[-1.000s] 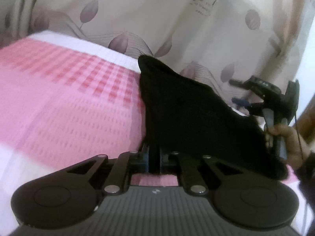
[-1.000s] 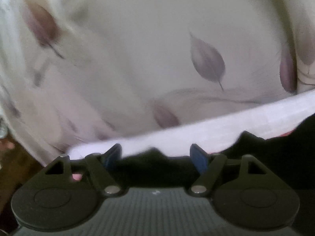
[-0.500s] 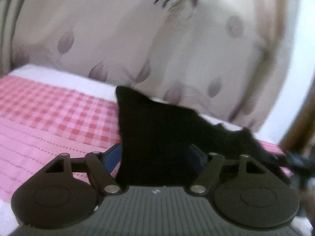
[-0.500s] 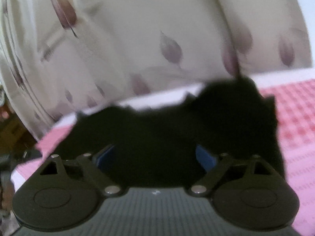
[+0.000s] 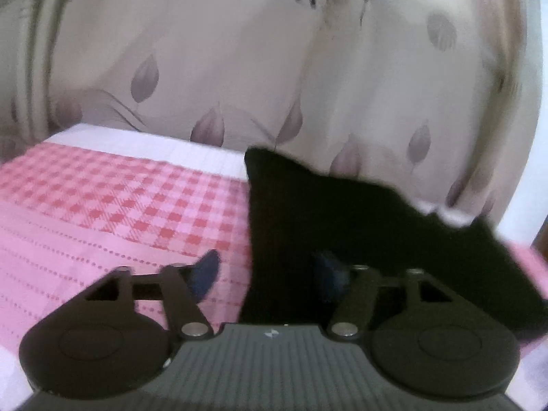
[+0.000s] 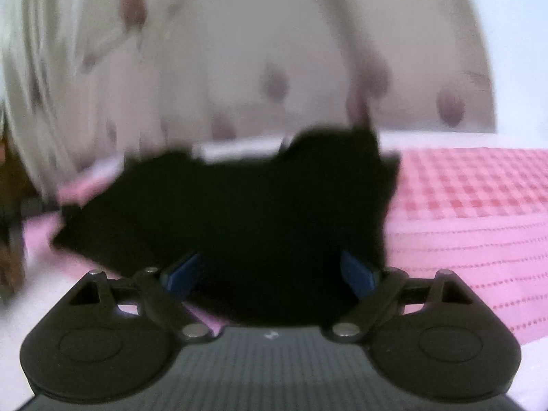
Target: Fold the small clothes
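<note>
Lying on the bed: one black garment [image 5: 359, 226], small, dark enough that no seams or folds read in either view.
Garment look: matte black cloth with a ragged, uneven upper outline; blurred at the edges in the right wrist view [image 6: 246, 212].
Garment place: it rests on the pink checked bedcover [image 5: 113, 202], near the far edge, just in front of the leaf-print curtain [image 5: 239, 68].
Long axis: the cloth runs across the bed, roughly along the curtain line; from the left wrist view one pointed corner rises at the far left and the body trails off to the right.
Left gripper [image 5: 267, 277]: jaws spread wide, released; the left blue pad [image 5: 205, 274] sits over bare bedcover, the right one over the black cloth. Whether it touches the cloth, I cannot tell.
Right gripper [image 6: 270, 274]: jaws also spread apart, gripping nothing; the cloth fills the gap between the two blue pads [image 6: 356, 274].
Count: one garment, two grippers, one bedcover, one curtain.
</note>
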A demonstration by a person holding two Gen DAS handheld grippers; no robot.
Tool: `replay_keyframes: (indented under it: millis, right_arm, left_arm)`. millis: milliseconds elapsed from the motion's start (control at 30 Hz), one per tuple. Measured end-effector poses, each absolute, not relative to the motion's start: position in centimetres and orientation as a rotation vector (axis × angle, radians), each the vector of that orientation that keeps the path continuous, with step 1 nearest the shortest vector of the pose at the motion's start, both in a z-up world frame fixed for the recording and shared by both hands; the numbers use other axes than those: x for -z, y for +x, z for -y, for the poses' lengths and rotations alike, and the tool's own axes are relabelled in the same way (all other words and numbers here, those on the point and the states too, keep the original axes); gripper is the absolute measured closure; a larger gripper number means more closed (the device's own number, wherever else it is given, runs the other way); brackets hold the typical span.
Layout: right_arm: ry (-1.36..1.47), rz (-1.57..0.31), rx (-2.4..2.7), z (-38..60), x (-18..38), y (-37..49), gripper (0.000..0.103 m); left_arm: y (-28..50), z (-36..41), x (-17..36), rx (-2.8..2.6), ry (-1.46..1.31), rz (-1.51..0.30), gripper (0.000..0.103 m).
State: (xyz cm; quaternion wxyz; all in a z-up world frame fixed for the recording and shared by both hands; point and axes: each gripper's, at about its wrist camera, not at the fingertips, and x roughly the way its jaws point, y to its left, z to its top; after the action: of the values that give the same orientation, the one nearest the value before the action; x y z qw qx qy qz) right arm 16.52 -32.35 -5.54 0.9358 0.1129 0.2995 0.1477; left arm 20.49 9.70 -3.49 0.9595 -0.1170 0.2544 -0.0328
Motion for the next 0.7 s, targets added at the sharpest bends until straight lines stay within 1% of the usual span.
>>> replay_keyframes:
  millis: [33, 100, 200, 300, 400, 433, 467, 500, 600, 667, 700]
  right_arm:
    - [0.277, -0.566, -0.298, 33.0, 4.9, 16.5, 0.013]
    - [0.316, -0.504, -0.303, 33.6, 3.5, 17.9, 0.013]
    - [0.283, -0.517, -0.340, 32.9, 2.7, 21.8, 0.013]
    - [0.204, -0.587, -0.396, 31.4, 3.0, 26.8, 0.014]
    - [0.161, -0.663, -0.293, 32.0, 4.8, 32.0, 0.014]
    - [0.180, -0.712, -0.193, 33.2, 5.8, 33.8, 0.014]
    - [0.257, -0.792, -0.080, 35.0, 7.2, 35.3, 0.014]
    - [0.392, -0.802, -0.043, 37.0, 8.0, 35.6, 0.014]
    - [0.635, -0.614, -0.010, 40.4, 6.8, 31.3, 0.014]
    - [0.658, -0.535, -0.006, 41.1, 6.1, 27.0, 0.014]
    - [0.627, -0.544, -0.008, 40.9, 5.8, 25.4, 0.013]
  left_arm:
    - [20.0, -9.5, 3.2, 0.079, -0.261, -0.482, 0.023]
    - [19.1, -9.0, 2.9, 0.124, -0.296, -0.414, 0.017]
    - [19.3, -7.7, 3.1, 0.170, -0.293, -0.401, 0.016]
    - [20.3, -7.4, 4.5, 0.188, -0.330, -0.457, 0.017]
    - [21.4, -8.8, 5.4, 0.140, -0.436, -0.500, 0.017]
    - [21.8, -9.4, 5.8, 0.125, -0.473, -0.517, 0.017]
    - [22.0, -9.9, 6.1, 0.113, -0.506, -0.530, 0.017]
    - [22.2, -10.4, 6.4, 0.095, -0.544, -0.536, 0.017]
    - [21.8, -11.3, 6.5, 0.079, -0.585, -0.512, 0.017]
    - [21.6, -11.3, 6.5, 0.088, -0.587, -0.505, 0.016]
    - [21.6, -11.3, 6.4, 0.092, -0.584, -0.504, 0.016]
